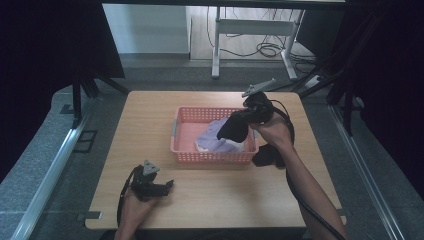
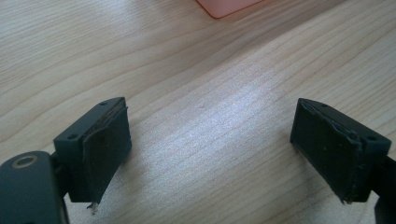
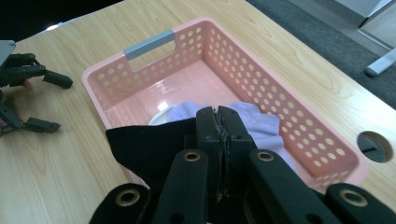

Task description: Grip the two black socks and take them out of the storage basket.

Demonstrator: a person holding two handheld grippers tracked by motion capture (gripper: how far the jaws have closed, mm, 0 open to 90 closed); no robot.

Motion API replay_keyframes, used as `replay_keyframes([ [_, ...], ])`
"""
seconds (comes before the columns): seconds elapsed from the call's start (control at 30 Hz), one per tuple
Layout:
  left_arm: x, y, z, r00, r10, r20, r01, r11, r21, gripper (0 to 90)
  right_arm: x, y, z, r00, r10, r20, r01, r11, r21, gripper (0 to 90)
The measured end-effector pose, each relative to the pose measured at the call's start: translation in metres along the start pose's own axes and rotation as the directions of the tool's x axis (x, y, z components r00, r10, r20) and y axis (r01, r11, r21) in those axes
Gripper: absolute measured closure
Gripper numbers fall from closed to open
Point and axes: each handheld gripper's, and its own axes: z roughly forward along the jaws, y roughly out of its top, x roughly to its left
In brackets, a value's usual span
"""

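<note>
Right hand-held gripper (image 3: 223,140) is pinching a black cloth (image 3: 149,147) tight between its jaws — it is hanging over the near right end of the pink basket (image 1: 186,132). Inside the basket a light purple cloth (image 1: 216,138) is lying. Left hand-held gripper (image 2: 210,149) is resting low on the wooden counter (image 1: 225,192), well apart from the basket — its jaws are standing wide apart, holding nothing.

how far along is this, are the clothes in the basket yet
Partly. A lilac cloth already lies in the pink basket. The right gripper is shut on a black cloth, held over the basket, not yet dropped. The left gripper is open over bare table.
</note>
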Motion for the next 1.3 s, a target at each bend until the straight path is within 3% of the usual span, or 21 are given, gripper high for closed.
replay_keyframes([
  [0.43, 0.0, 0.0, 0.0, 1.0, 0.0, 0.0, 0.0, 1.0, 0.0, 12.0, -0.012, -0.014, -0.034, 0.9975, 0.038, 0.06, -0.037, 0.999, -0.03, 88.8],
  [0.73, 0.0, 0.0, 0.0, 1.0, 0.001, 0.0, -0.001, 1.0, 0.001, 12.0, -0.026, -0.033, -0.062, 0.9898, 0.085, 0.114, -0.079, 0.995, -0.056, 88.8],
  [1.03, 0.0, 0.0, 0.0, 1.0, 0.001, 0.001, -0.001, 1.0, 0.004, 12.0, -0.039, -0.063, -0.081, 0.9731, 0.138, 0.184, -0.132, 0.99, -0.045, 88.8],
  [1.3, 0.0, 0.0, 0.0, 1.0, 0.005, 0.0, -0.005, 1.0, 0.005, 12.0, -0.053, -0.106, -0.078, 0.9532, 0.2, 0.227, -0.201, 0.979, -0.017, 88.5],
])
